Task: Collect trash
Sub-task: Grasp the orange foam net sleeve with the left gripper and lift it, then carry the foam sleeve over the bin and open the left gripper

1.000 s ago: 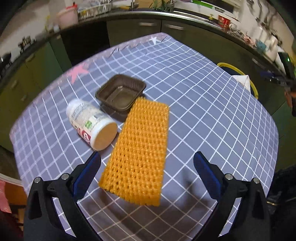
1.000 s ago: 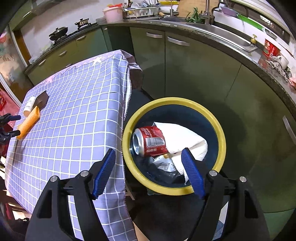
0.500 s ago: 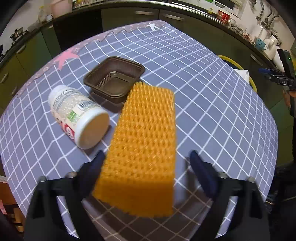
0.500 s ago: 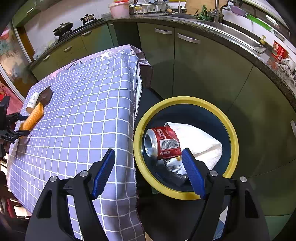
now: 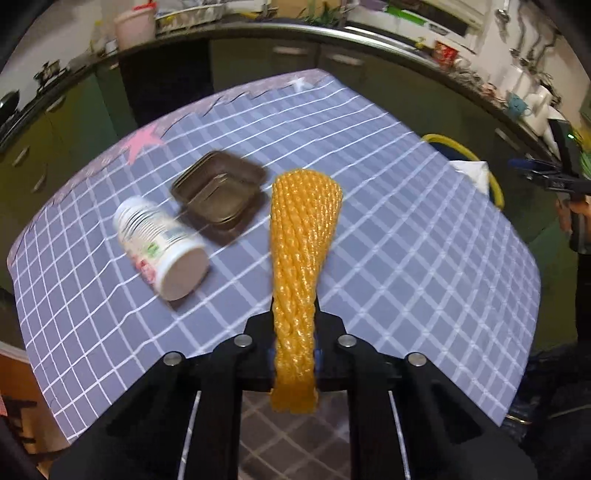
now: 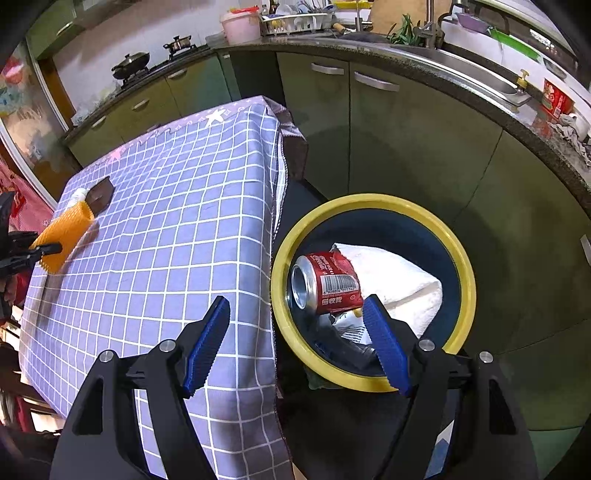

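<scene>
While left gripper [image 5: 294,356] jaws pinch orange foam net [image 5: 300,236], only right gripper [image 6: 295,345], jaws spread, apparently shows bin [image 6: 373,201] contents.

On the bench [image 5: 424,258], the bottle [image 5: 162,249] lies left of the foam net [image 5: 301,236], the tray [image 5: 219,194] behind-left of it, and the bin [image 6: 373,291] off to its right, holding a can [image 6: 325,282].

A table [image 6: 177,206] with a purple cloth in a white grid stands in the middle of a kitchen. Green cabinets [image 6: 369,122] with metal handles run along the far side and curve to the right, under a dark stone counter [image 6: 480,99]. A steel sink [image 6: 476,70] with a tap is set in the counter. At far left a stove [image 6: 155,59] carries a black pan. A dish rack [image 6: 295,20] and a pink container [image 6: 240,27] stand near the pale wall.
</scene>
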`<state>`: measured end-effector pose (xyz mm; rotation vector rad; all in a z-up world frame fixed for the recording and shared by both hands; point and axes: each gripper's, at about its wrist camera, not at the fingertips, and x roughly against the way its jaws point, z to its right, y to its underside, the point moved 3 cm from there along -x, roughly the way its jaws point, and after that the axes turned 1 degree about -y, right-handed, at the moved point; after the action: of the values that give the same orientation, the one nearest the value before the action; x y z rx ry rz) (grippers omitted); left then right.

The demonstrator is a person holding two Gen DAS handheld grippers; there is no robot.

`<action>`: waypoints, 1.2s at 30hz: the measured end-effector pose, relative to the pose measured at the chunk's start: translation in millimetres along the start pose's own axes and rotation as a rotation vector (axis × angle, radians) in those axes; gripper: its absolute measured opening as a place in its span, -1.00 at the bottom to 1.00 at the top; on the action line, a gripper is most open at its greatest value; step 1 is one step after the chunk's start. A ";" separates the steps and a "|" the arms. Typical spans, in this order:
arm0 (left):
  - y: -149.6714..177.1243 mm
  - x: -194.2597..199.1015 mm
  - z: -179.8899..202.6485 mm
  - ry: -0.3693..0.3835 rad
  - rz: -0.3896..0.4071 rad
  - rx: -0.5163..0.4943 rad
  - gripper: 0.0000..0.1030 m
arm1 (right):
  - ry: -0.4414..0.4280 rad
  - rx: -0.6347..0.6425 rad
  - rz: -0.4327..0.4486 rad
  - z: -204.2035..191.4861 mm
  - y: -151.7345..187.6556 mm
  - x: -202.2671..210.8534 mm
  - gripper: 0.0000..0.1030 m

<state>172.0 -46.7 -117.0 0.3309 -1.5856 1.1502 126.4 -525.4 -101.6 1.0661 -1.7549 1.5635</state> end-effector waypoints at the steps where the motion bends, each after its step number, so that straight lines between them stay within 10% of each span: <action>1: -1.6 4.2 9.0 0.002 0.006 -0.016 -0.76 | -0.001 -0.004 0.009 1.3 -0.2 3.5 0.43; 11: -74.6 11.9 147.0 0.196 0.026 -0.220 -0.75 | 0.011 -0.094 0.118 43.7 14.6 51.9 0.49; 24: -196.8 -132.5 302.8 0.293 -0.119 -0.381 -0.72 | 0.078 -0.293 0.140 137.2 82.7 92.8 0.51; 36: -236.2 -182.2 324.6 0.140 -0.135 -0.426 0.26 | 0.057 -0.353 0.127 161.1 104.8 90.4 0.51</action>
<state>214.6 -485.1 -135.8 0.0721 -1.6094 0.6935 6.4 -700.3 -111.0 0.7440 -1.9970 1.2753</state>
